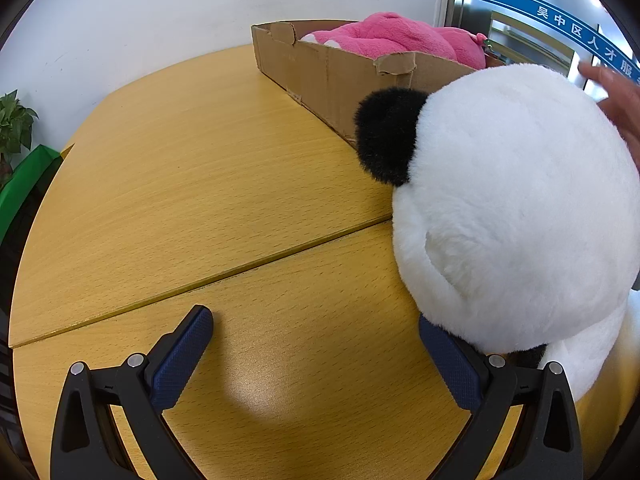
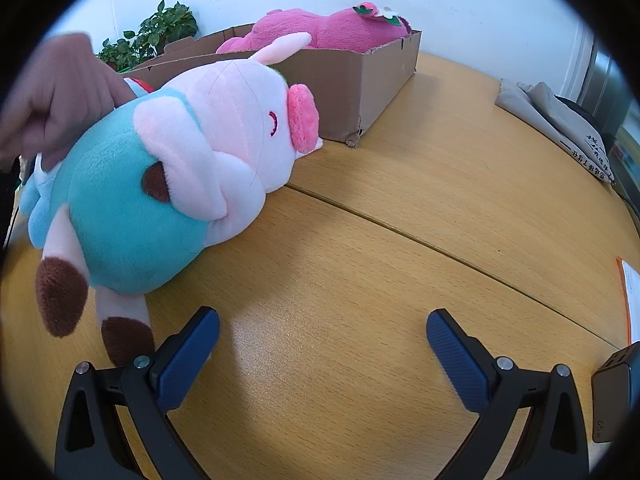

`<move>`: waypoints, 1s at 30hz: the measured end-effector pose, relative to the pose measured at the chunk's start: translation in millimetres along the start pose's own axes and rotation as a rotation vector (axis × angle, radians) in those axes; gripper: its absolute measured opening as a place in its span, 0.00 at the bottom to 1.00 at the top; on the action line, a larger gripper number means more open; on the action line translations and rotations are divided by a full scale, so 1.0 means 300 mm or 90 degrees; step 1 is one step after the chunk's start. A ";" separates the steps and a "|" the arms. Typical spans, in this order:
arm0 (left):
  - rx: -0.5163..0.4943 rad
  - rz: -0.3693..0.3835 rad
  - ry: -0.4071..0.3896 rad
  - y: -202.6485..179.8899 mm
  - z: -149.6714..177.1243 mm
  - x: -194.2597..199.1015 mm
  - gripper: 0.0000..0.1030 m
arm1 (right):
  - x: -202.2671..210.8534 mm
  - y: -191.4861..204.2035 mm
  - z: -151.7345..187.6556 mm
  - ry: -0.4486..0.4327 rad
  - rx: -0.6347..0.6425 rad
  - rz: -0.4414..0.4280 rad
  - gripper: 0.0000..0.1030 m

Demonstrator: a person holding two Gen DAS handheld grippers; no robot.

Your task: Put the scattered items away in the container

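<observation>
Left gripper (image 1: 316,320) low over the wooden table (image 1: 200,184), jaws spread wide, nothing between them; its right finger pad is partly covered by the white plush (image 1: 516,208), and whether pad and fur actually touch cannot be told. The plush fills the right of the left wrist view, cut off at the frame edge, face hidden; only a black ear (image 1: 386,134) and white back of head show. A hand (image 1: 620,100) sits at its far upper side, blurred, contact unclear. Right gripper (image 2: 322,324) likewise wide open and empty above bare tabletop. Just left of its left finger lies the pig plush (image 2: 160,176), on its side, teal body, pink head, brown hooves; the nearest hoof is near the finger, contact not clear. A blurred hand (image 2: 60,96) rests at the pig's back, grip hidden. Open wood runs between both grippers and a seam (image 2: 440,248) where two table sections meet. Beyond the seam stands the cardboard box (image 2: 360,80), torn rim, low walls, with a pink plush (image 2: 332,30) already lying inside and bulging above the rim. The pig's snout lies near the box's front wall. Table edge curves away on the right, with a folded grey cloth (image 2: 560,120) near it; a dark charger block (image 2: 612,396) is cut off at the right frame edge. Potted plant (image 2: 160,32) behind the box, by the white wall.
</observation>
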State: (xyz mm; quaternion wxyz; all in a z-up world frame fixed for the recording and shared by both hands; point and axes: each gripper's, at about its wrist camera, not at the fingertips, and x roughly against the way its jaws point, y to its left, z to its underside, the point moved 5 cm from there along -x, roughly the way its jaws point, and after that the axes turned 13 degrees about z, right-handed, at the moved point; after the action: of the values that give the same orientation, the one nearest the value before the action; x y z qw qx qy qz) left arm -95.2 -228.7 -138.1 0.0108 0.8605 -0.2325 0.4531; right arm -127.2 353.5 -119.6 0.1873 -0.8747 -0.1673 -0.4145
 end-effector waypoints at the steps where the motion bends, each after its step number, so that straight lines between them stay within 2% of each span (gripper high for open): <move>1: 0.000 0.000 0.000 0.000 0.000 0.000 1.00 | 0.000 0.000 0.000 0.000 0.000 0.000 1.00; 30: 0.000 0.000 0.000 -0.013 0.001 0.006 1.00 | -0.003 -0.002 -0.002 0.000 0.000 0.000 1.00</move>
State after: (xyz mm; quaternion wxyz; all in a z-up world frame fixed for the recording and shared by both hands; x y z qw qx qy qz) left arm -92.5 -226.0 -136.1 0.0107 0.8605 -0.2325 0.4532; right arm -128.5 353.6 -119.9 0.1871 -0.8747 -0.1674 -0.4145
